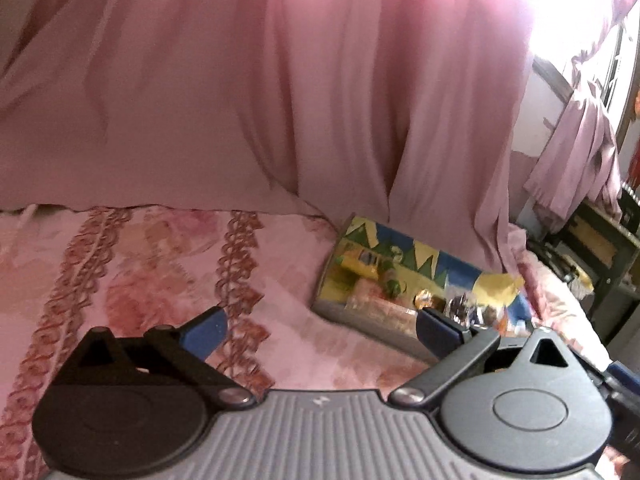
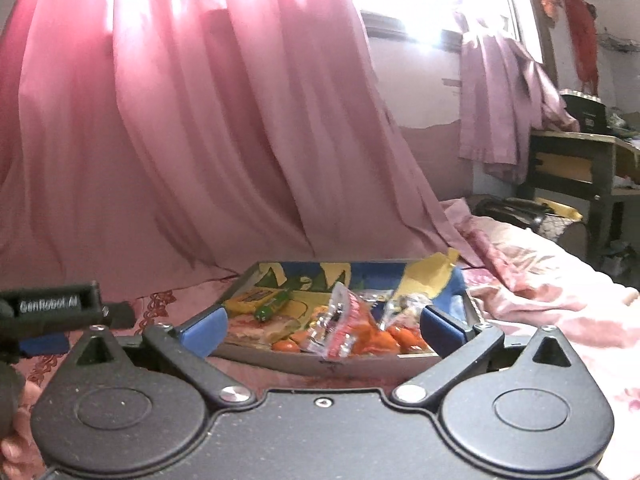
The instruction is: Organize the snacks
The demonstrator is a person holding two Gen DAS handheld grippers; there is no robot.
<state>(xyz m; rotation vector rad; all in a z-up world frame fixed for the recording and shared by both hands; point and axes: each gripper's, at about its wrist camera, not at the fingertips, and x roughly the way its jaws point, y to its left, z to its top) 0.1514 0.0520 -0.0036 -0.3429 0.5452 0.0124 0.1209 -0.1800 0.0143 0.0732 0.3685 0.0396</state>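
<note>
Snacks (image 2: 340, 328), crinkly wrappers, rectangular printed tray (image 2: 360, 360), floral bedspread (image 1: 160, 264)

Bed (image 1: 160, 272) under my tools: pink floral spread with braided stripe bands, filling lower left of left view. One open tray (image 2: 280, 364) sits flat on it, centre of right view, near the curtain (image 2: 200, 140) hem draping onto bedding.

Both wrist views toward snack tray (image 2: 280, 364)
</note>
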